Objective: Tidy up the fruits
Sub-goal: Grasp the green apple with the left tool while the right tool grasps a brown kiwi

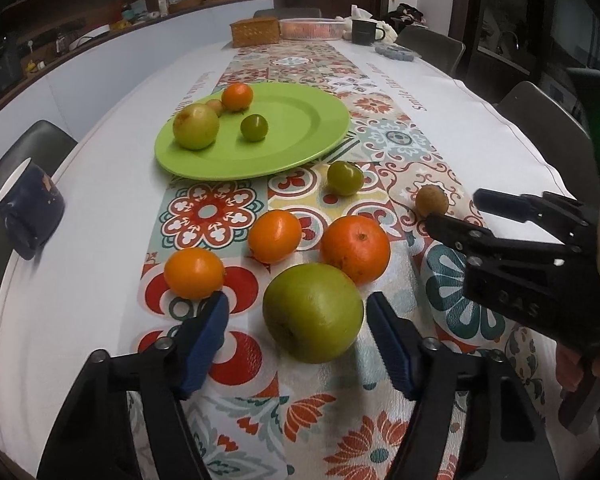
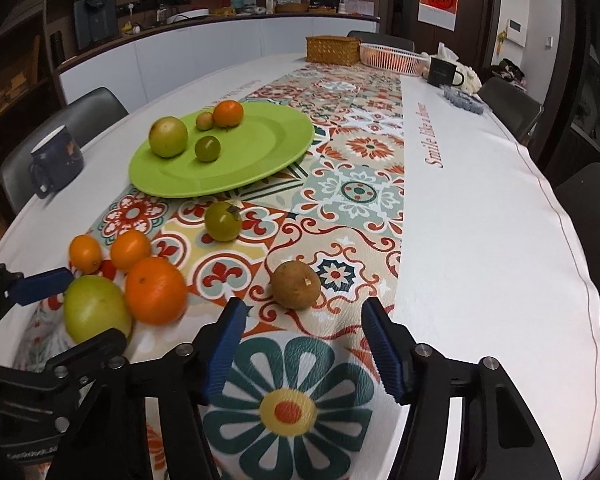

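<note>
Straddling the green apple (image 1: 313, 312), your left gripper (image 1: 296, 320) gapes ungripped; right gripper (image 2: 302, 330) open, short of brown fruit (image 2: 295, 285); green plate (image 1: 300, 148) awaits both

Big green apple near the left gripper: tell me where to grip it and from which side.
Grip the big green apple across its widest middle, coming down from the near side with the left gripper. It is round, and its flanks already face the pads; an orange crowds the far side.
</note>
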Demonstrator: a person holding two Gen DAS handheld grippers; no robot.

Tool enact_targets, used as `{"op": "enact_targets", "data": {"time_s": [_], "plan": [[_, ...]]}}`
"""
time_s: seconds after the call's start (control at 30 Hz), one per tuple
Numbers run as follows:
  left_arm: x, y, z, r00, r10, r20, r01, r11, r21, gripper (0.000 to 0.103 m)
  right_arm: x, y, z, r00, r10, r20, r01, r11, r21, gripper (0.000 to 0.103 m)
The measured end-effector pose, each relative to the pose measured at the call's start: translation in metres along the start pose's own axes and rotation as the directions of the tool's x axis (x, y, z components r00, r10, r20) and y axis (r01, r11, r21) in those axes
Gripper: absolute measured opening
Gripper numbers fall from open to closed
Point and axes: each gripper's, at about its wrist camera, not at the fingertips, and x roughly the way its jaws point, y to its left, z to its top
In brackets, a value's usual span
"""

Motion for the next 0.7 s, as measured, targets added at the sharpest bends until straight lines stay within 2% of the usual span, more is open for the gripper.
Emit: {"op": "enact_targets", "data": {"time_s": [0.13, 0.2, 0.43, 0.7], "plan": [[0.004, 0.001, 0.000, 1.000, -0.025, -0.009, 0.025, 1.000, -0.011, 0.058, 0.009, 0.000, 0.001, 1.000, 0.001, -0.012, -0.001, 1.000, -0.002, 0.051], [0.005, 0.002, 0.001, 0.999, -0.049, -0.015, 0.048, 0.999, -0.019, 0.050, 0.012, 0.001, 0.002, 1.000, -0.002, -0.015, 0.002, 1.000, -0.008, 0.049], [0.005, 0.003, 0.000, 0.998, -0.061, -0.008, 0.061, 0.998, -0.026, 0.050, 0.018, 0.006, 0.005, 1.000, 0.008, -0.013, -0.008, 1.000, -0.019, 0.030], [0.003, 0.003, 0.000, 0.998, -0.062, -0.009, 0.062, 0.998, -0.027, 0.050, 0.001, 0.013, 0.002, 1.000, 0.018, 0.013, -0.017, 0.999, -0.033, 0.030]]}}
